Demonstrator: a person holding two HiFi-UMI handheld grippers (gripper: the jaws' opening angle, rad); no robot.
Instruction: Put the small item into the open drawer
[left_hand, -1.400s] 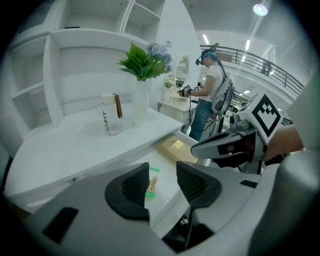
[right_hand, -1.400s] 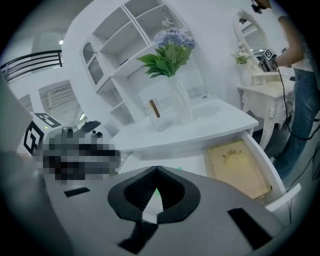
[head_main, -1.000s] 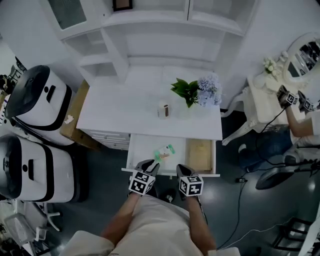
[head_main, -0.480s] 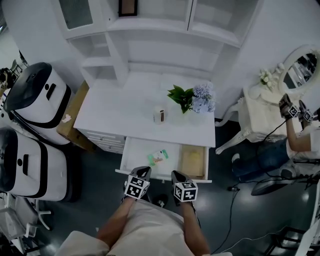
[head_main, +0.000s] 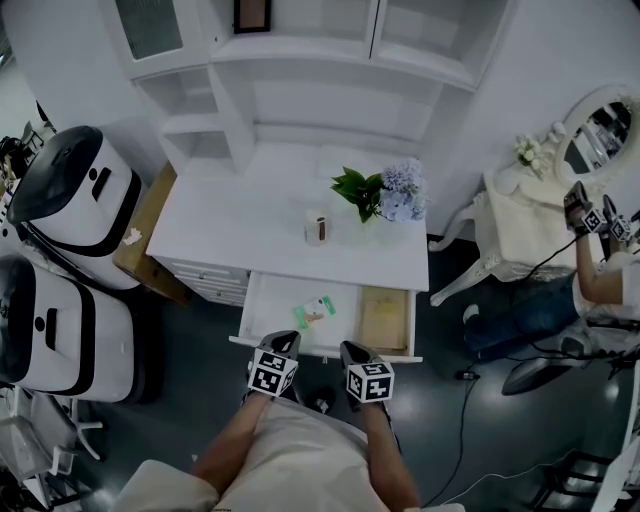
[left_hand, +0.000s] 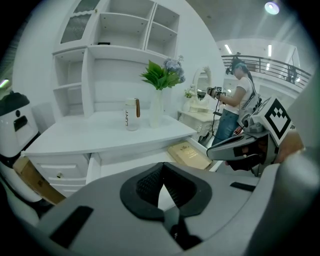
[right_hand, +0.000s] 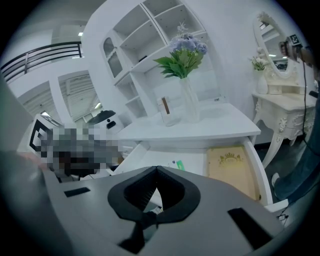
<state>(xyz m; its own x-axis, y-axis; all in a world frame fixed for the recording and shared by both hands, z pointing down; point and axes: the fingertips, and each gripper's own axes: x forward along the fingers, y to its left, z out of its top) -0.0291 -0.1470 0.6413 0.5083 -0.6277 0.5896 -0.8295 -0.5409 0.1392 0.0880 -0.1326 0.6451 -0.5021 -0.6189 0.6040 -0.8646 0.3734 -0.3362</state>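
Observation:
The white desk's drawer (head_main: 272, 306) stands pulled out. A small green and white packet (head_main: 314, 311) lies flat on its floor, left of a tan book (head_main: 383, 320). The packet (right_hand: 180, 164) also shows in the right gripper view, past the jaws. My left gripper (head_main: 285, 341) and right gripper (head_main: 352, 350) hang side by side just in front of the drawer's front edge, close to my body. Each has its jaws shut, tips touching, with nothing between them. The left gripper (left_hand: 161, 171) points over the drawer toward the desk top, and so does the right gripper (right_hand: 157, 170).
On the desk top (head_main: 230, 235) stand a small bottle (head_main: 316, 229) and a vase of flowers (head_main: 385, 195). Two large white machines (head_main: 70, 190) and a cardboard box (head_main: 140, 235) stand at the left. A person (head_main: 600, 285) stands by a vanity table (head_main: 520, 215) at the right.
Both grippers have drawn back a little from the drawer's front edge toward my body. The packet lies in the same place in the drawer throughout.

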